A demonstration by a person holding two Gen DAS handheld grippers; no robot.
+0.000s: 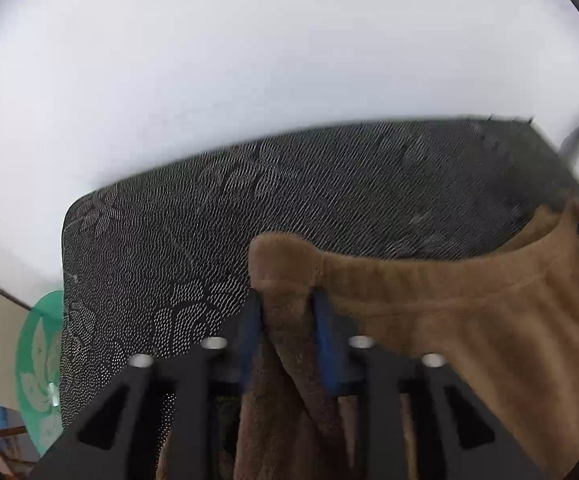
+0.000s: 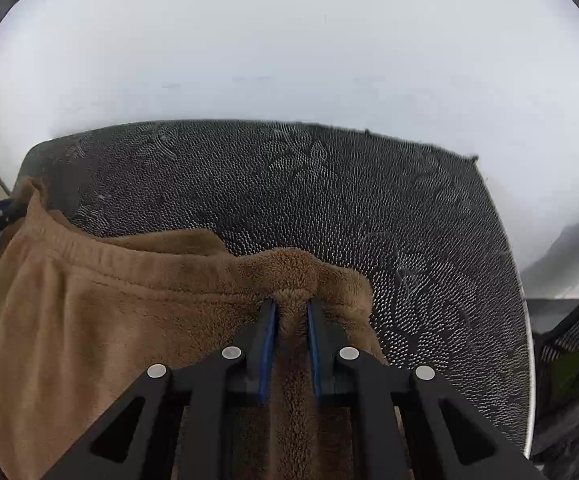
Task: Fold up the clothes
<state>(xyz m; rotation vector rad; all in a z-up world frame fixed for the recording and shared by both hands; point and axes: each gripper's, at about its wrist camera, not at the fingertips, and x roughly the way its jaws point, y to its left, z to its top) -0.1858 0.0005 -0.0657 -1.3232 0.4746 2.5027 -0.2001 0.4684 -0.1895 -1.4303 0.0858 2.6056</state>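
A brown fleece garment (image 1: 449, 300) with a stitched waistband hangs stretched between both grippers, above a dark patterned table surface (image 1: 329, 184). My left gripper (image 1: 287, 300) is shut on the garment's left corner, with fabric bunched between its blue pads. In the right wrist view my right gripper (image 2: 291, 308) is shut on the right corner of the same brown garment (image 2: 109, 300). The other gripper shows faintly at the far edge of each view. The garment's lower part hangs below and is hidden.
The dark dotted table surface (image 2: 369, 200) has a rounded far edge against a white wall. A green patterned plastic object (image 1: 39, 356) is at the table's left. A black mesh chair (image 2: 569, 344) stands to the right.
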